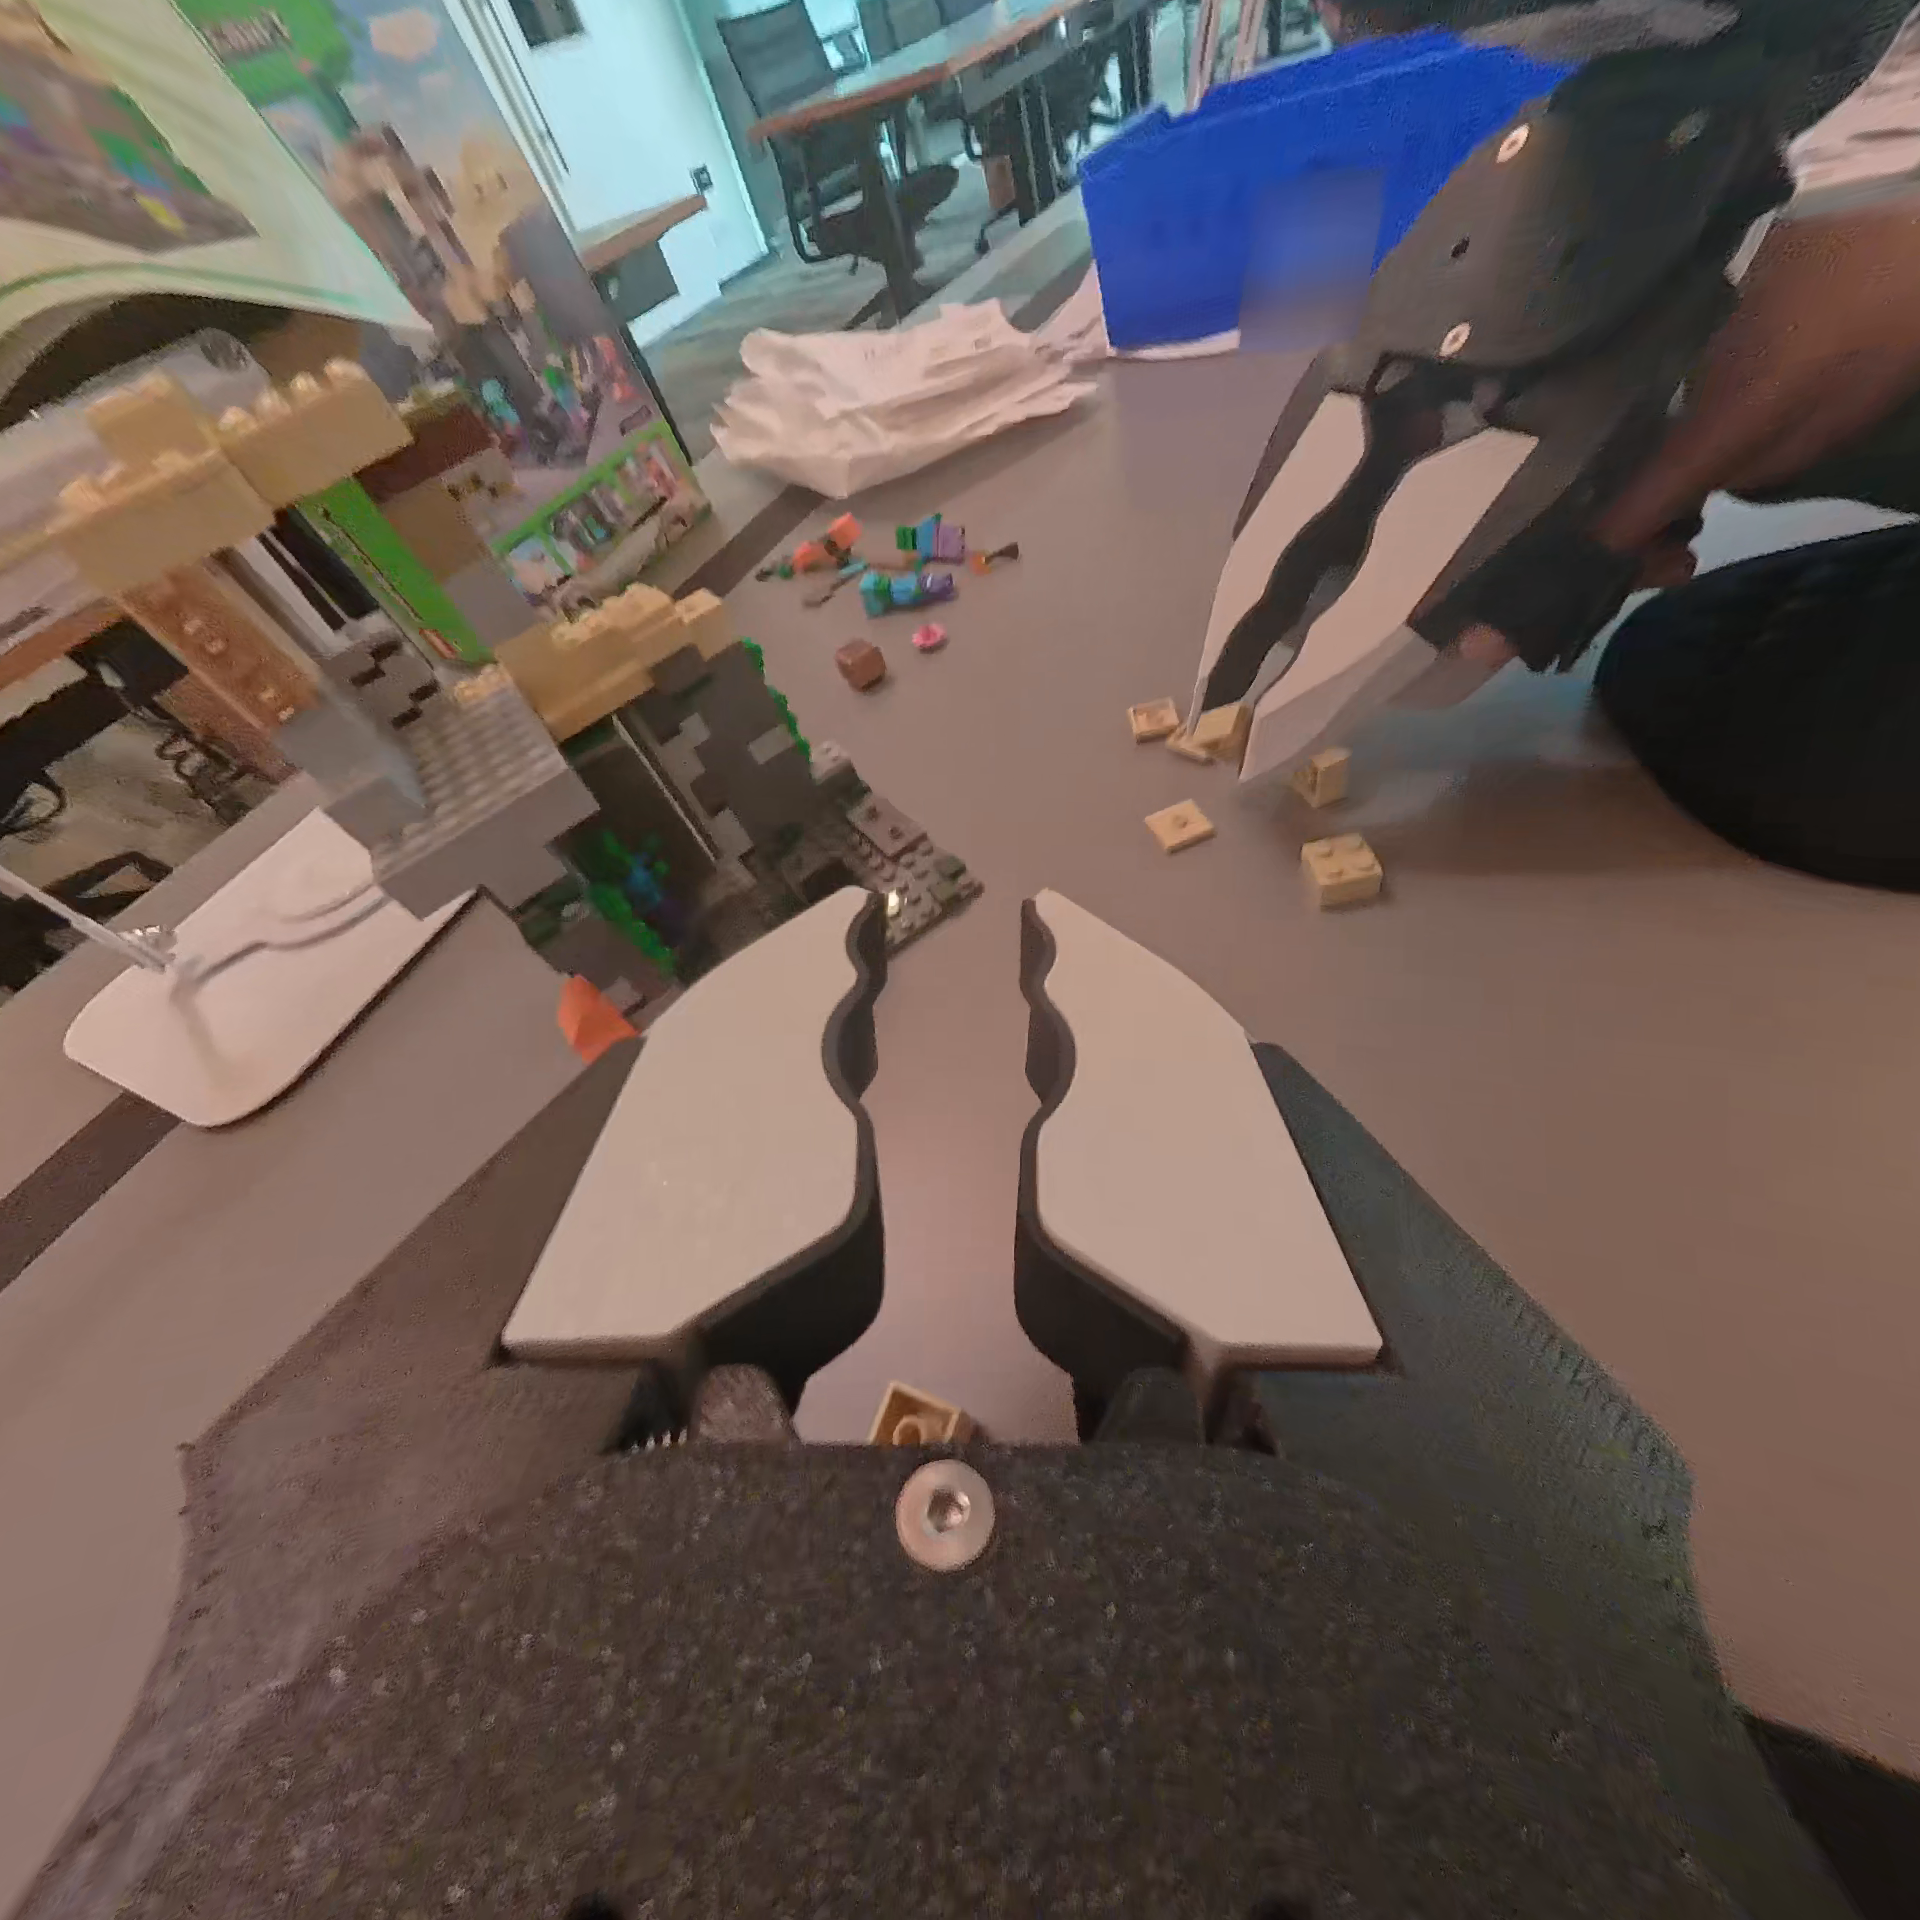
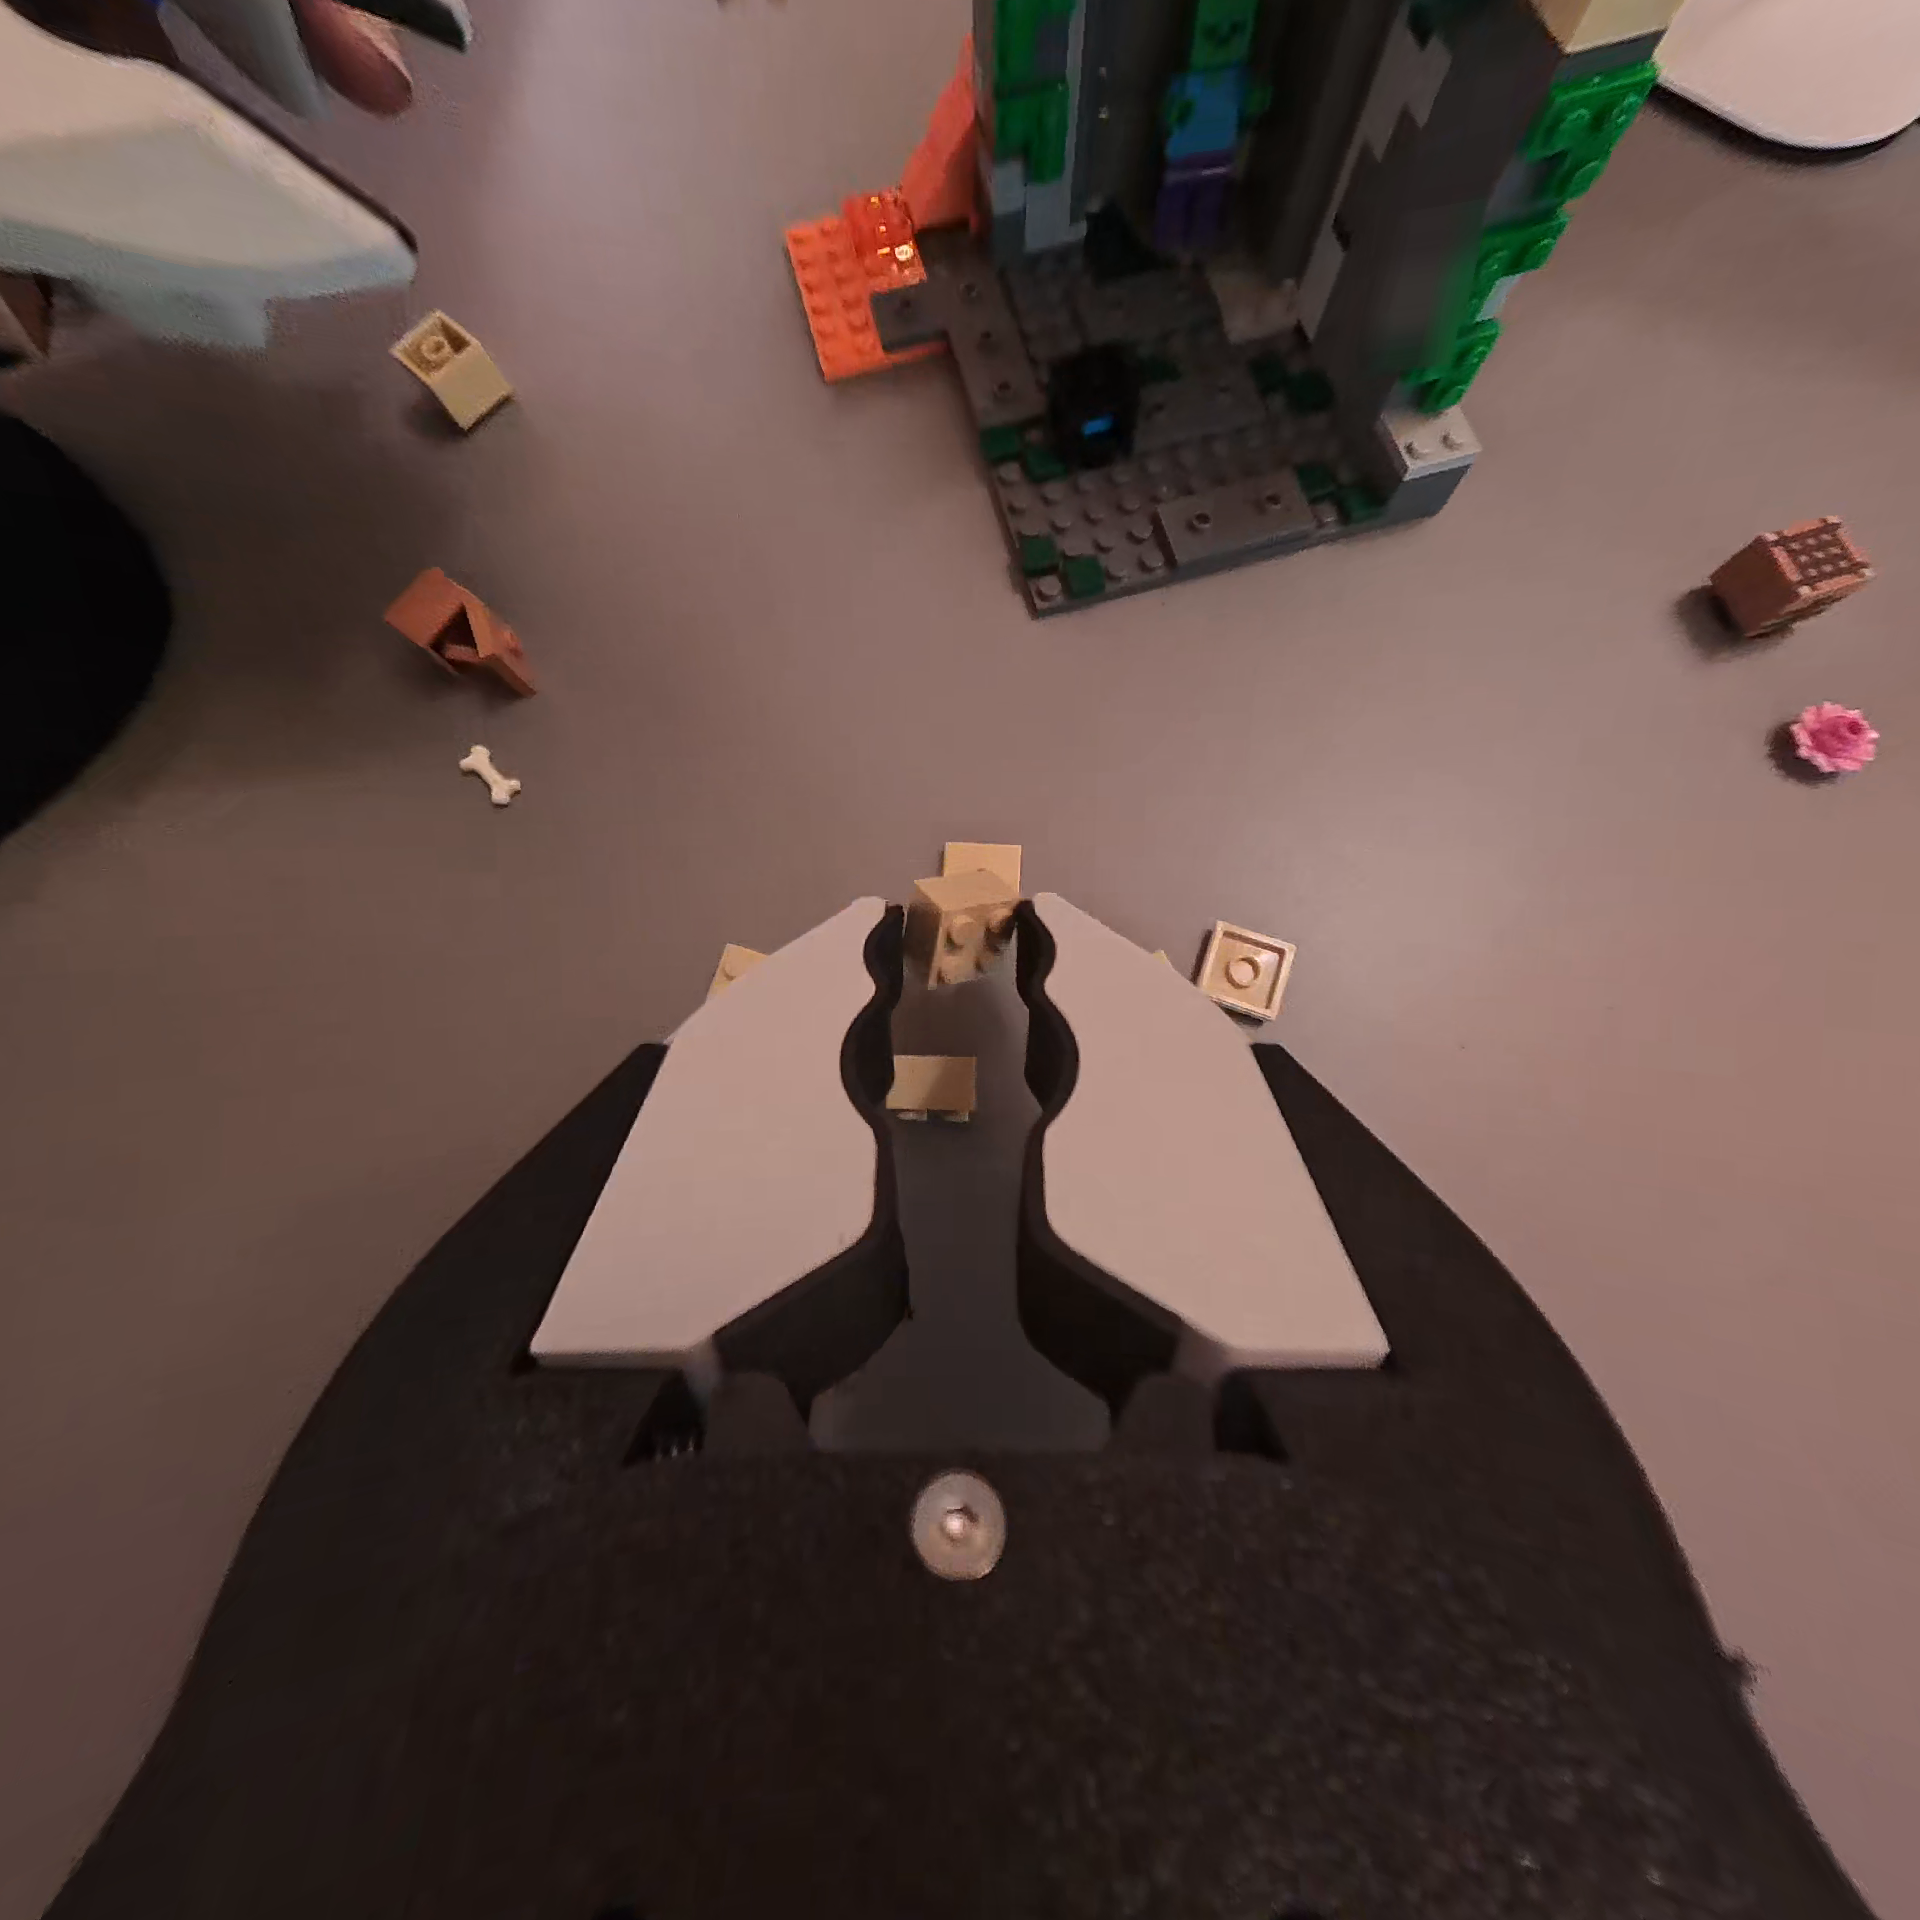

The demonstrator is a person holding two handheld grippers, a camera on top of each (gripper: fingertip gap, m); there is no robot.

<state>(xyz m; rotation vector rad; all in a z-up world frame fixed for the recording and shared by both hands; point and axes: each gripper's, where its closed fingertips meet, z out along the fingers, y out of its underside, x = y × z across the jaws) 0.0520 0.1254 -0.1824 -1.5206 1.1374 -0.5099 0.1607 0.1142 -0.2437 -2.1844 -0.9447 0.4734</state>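
My left gripper hangs open over the grey table with nothing between its fingertips. A tan brick lies on the table under its base. A grey, green and tan brick build stands just ahead and to its left. My right gripper is shut on a small tan studded brick, held tilted at the fingertips just above the table. The left wrist view shows that gripper tip-down among loose tan pieces. The build stands ahead of it.
Tan plates and bricks lie around the right gripper. A brown piece, a white bone, a brown cube and a pink flower lie nearby. A blue bin, white bags and a printed box stand beyond. Tip to tip, the grippers are about 12 cm apart. Between my left fingertips and the brown piece there is roughly 7 cm.
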